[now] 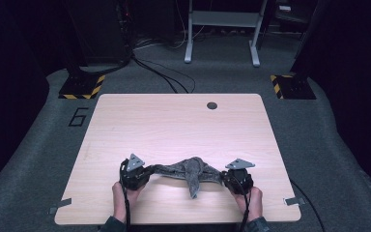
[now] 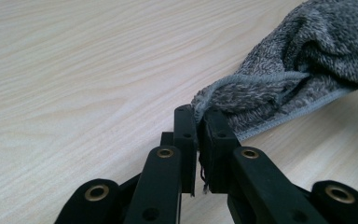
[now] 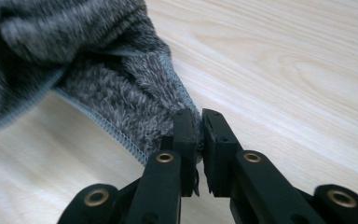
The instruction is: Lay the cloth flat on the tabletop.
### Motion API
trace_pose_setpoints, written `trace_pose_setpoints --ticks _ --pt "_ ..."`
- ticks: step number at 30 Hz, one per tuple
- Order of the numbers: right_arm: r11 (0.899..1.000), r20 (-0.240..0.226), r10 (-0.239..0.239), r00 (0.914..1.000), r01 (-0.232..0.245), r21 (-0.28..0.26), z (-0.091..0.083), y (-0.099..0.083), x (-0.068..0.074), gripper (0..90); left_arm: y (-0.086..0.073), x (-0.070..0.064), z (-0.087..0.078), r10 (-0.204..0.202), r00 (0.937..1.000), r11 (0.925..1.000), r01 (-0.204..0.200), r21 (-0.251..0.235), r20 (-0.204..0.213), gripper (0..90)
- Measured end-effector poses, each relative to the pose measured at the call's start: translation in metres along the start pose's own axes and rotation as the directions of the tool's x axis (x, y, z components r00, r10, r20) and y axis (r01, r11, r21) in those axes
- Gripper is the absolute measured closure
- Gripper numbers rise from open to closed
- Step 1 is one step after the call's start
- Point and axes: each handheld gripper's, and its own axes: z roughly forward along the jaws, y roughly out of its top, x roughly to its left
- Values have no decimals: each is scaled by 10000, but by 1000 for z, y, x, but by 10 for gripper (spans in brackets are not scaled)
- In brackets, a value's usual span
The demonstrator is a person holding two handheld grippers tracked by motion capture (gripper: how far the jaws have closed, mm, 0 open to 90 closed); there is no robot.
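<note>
Left gripper (image 2: 199, 122) and right gripper (image 3: 199, 125) each pinch a hemmed corner of the grey towel (image 1: 189, 171), bunched between them near the table's (image 1: 174, 121) near edge; soft, light, limp, best held by corners.

My right gripper (image 3: 199, 122): black jaws rise from bottom centre, closed on a corner of the grey fleecy cloth (image 3: 98, 79). Cloth bunches toward the upper left; its stitched hem runs diagonally down to the jaws. Light wood table (image 3: 298, 79) fills the right side.
</note>
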Motion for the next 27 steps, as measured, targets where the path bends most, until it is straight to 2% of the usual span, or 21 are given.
trace_pose_setpoints --ticks 3,5,6,7,10,12,13,14,15,18,21,22,25,27 --pt "9997 11 149 9999 -149 193 3 0 -4 827 -1 0 2 34 10000 10000 -35 77 38 849" --pt "9994 -101 184 9998 -181 283 3 0 -4 708 -1 -3 3 90 9999 9999 -92 139 126 842" --pt "9996 -313 232 9992 -227 149 1 0 -3 653 -1 -4 3 122 9997 9997 -127 209 199 832" --pt "9999 -478 87 9988 -84 55 -1 1 -3 606 -1 -5 4 62 9998 9998 -65 166 213 816" --pt "9995 -832 202 9963 -222 -233 -9 4 4 491 -2 -6 5 49 9994 9996 -58 270 334 759" --pt "9988 -1035 6 9946 -56 -476 -15 8 13 431 -2 -6 5 35 9992 9994 -50 349 408 698" --pt "9988 -1035 6 9946 -56 -476 -15 8 13 431 -2 -6 5 35 9992 9994 -50 349 408 674" --pt "9987 -1179 -55 9930 -4 -506 -17 9 18 390 -2 -7 6 -1 9994 9992 -13 411 359 674" --pt "9976 -1454 -248 9891 152 -669 -20 13 29 330 -2 -7 7 40 9992 9985 -61 536 401 607" --pt "9961 -1769 -560 9826 430 -766 -21 15 43 254 -3 -8 8 101 9988 9982 -129 591 475 603" --pt "9940 -1834 -813 9797 661 -877 -18 17 61 153 -3 -10 10 160 9988 9972 -192 717 453 611" --pt "9939 -1805 -876 9797 737 -824 -17 17 65 146 -4 -11 11 91 9989 9975 -122 703 455 620" --pt "9899 -1786 -1344 9747 1239 -684 -8 19 78 171 -5 -11 12 252 9985 9964 -290 799 485 659" --pt "9888 -1592 -1487 9760 1451 -343 -2 20 83 295 -5 -12 13 189 9987 9969 -224 753 480 698"
